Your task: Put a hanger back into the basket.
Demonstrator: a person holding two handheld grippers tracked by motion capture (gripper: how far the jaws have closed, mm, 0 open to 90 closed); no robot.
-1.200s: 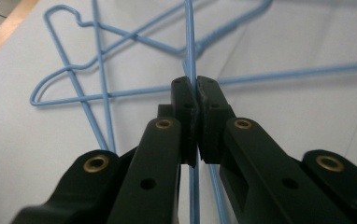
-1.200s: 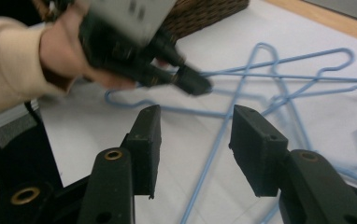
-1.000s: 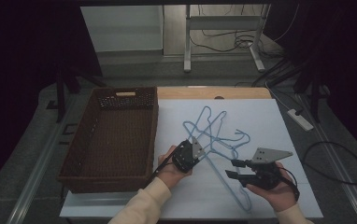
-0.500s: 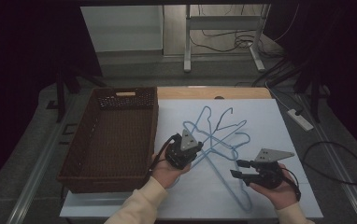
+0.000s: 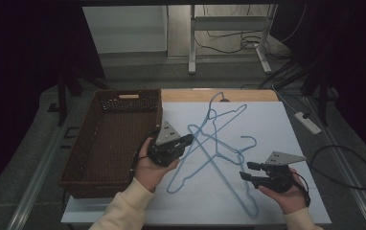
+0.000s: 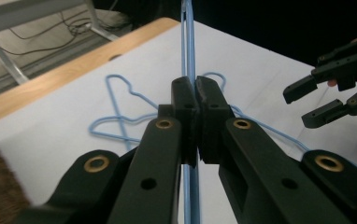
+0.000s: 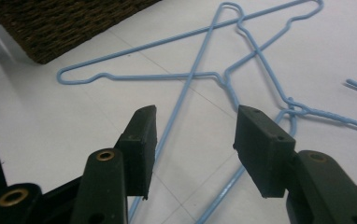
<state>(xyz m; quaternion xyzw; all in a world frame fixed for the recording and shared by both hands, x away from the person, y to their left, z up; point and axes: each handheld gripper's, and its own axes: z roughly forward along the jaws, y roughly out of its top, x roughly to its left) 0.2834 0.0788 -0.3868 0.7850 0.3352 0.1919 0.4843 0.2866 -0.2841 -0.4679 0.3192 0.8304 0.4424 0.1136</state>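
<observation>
Your left gripper [image 5: 187, 140] has swung up and toward the basket [image 5: 105, 143] since a second ago, and it is now clamped on a blue wire hanger [image 6: 187, 56], whose wire runs straight up between the closed jaws in the left gripper view. Nearest you, your right gripper [image 7: 195, 140] hovers with its jaws spread wide and empty over the lower hangers [image 7: 186, 79] on the white table [image 5: 286, 124]. These hangers look light, stiff and springy, and they lie crossed, so one may drag the others. Take hold on a straight run of wire, away from the crossings. The hooks [image 5: 217, 98] lie farthest off.
</observation>
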